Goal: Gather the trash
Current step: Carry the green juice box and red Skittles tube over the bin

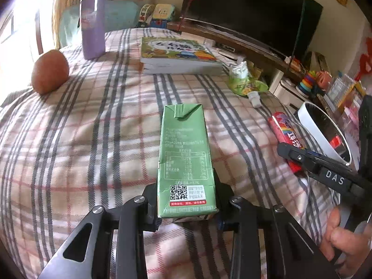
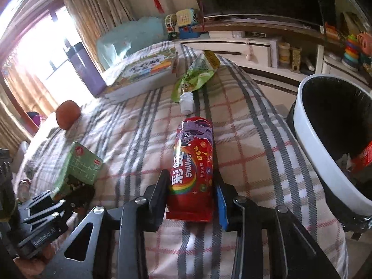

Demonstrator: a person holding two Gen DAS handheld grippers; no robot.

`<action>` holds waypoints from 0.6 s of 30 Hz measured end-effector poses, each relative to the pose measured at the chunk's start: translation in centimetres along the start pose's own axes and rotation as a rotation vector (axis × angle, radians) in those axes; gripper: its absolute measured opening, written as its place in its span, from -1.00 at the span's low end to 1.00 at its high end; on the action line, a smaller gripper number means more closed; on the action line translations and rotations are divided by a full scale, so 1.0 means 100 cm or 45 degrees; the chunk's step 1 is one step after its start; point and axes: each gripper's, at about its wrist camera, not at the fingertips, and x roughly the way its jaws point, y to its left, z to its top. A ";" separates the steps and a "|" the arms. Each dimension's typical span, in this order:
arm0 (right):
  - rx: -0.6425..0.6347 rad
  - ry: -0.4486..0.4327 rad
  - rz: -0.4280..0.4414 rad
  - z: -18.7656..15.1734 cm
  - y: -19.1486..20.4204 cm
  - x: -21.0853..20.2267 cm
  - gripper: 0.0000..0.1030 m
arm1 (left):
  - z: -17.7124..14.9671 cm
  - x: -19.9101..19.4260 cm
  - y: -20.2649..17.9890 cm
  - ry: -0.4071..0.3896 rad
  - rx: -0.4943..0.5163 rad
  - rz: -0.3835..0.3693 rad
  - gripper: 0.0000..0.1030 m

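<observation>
The left gripper [image 1: 186, 209] had its jaws clamped on a green carton [image 1: 184, 160], the right gripper [image 2: 191, 197] gripping a red Skittles tube [image 2: 193, 169] beside the bin [image 2: 309, 153].

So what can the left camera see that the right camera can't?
Only the left wrist view shows the green carton's label with the square code, held between the left gripper's fingers. Only the right wrist view shows the inside of the white bin and the Skittles tube's pony picture. Both show the book, the orange fruit, the purple bottle and the green pouch.
</observation>
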 end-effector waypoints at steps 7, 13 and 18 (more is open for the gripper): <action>-0.005 -0.071 0.062 -0.008 -0.008 -0.031 -0.31 | -0.003 -0.013 -0.020 0.005 0.051 -0.083 -0.39; 0.046 -0.127 0.080 -0.015 -0.026 -0.062 -0.31 | -0.005 -0.019 -0.044 0.015 0.117 -0.138 -0.39; 0.092 -0.171 0.083 -0.024 -0.044 -0.089 -0.31 | -0.004 -0.021 -0.060 0.015 0.168 -0.167 -0.39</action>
